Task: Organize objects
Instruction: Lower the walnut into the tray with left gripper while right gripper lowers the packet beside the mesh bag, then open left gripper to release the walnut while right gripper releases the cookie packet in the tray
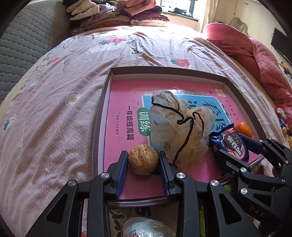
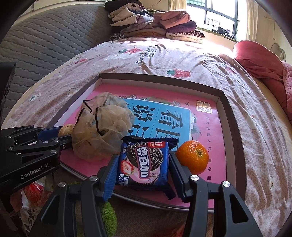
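Observation:
A shallow box lid [image 1: 164,70] [image 2: 160,77] lies on the bed with a pink book [image 1: 120,102] [image 2: 206,127] inside. My left gripper [image 1: 143,156] is shut on a walnut [image 1: 143,159] [image 2: 66,129] over the tray's near left part. My right gripper [image 2: 143,160] [image 1: 237,151] is shut on a blue cookie packet [image 2: 144,162] [image 1: 230,142] at the tray's near edge. A beige mesh drawstring bag [image 1: 180,124] [image 2: 102,127] lies between them. An orange [image 2: 193,156] [image 1: 243,128] sits right of the packet.
The bed [image 1: 63,91] has a pink flowered sheet. Folded clothes [image 1: 118,14] are piled at the far end. A red quilt [image 1: 246,51] lies at the right. A plastic-wrapped item [image 1: 146,227] and a green knitted thing [image 2: 109,217] lie below the tray's near edge.

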Tool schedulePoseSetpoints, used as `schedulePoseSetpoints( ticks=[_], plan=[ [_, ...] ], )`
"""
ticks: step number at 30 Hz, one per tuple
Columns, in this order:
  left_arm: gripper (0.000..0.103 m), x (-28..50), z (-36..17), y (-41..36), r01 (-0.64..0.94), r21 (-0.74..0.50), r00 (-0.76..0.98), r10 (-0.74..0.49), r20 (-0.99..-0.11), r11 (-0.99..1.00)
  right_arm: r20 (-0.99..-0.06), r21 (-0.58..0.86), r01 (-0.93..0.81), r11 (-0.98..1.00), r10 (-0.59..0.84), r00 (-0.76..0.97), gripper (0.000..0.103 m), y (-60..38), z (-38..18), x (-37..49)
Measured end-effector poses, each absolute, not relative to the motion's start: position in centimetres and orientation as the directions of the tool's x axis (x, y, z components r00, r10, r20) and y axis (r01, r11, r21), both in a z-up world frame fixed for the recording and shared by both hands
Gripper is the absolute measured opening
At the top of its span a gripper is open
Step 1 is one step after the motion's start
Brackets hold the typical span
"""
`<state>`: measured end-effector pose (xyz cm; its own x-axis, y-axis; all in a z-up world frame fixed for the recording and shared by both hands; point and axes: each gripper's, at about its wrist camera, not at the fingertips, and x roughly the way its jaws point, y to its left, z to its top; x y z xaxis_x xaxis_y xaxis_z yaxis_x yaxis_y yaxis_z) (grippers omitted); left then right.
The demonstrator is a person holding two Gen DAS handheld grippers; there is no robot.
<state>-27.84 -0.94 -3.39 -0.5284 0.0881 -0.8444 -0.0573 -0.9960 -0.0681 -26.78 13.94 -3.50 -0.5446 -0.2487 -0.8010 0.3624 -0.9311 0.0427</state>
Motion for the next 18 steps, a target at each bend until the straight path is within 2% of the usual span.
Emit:
schedulePoseSetpoints(
  ticks=[11,18],
  plan=[
    [0.040,-27.54,-2.61,-0.94,-0.050,-0.073,-0.544,0.088,-0.834,-0.996,-0.798,0.044,0.362,-0.931,-0.251,-0.548,0.054,13.98,-3.24,-26.89],
    [0.048,-27.34,-2.31,-1.13,-0.039,-0.081,-0.551,0.089,-0.830,-0.996,-0.791,0.048,0.359,-0.932,-0.255,-0.557,0.054,14.10,-2.88,-26.82]
  ],
)
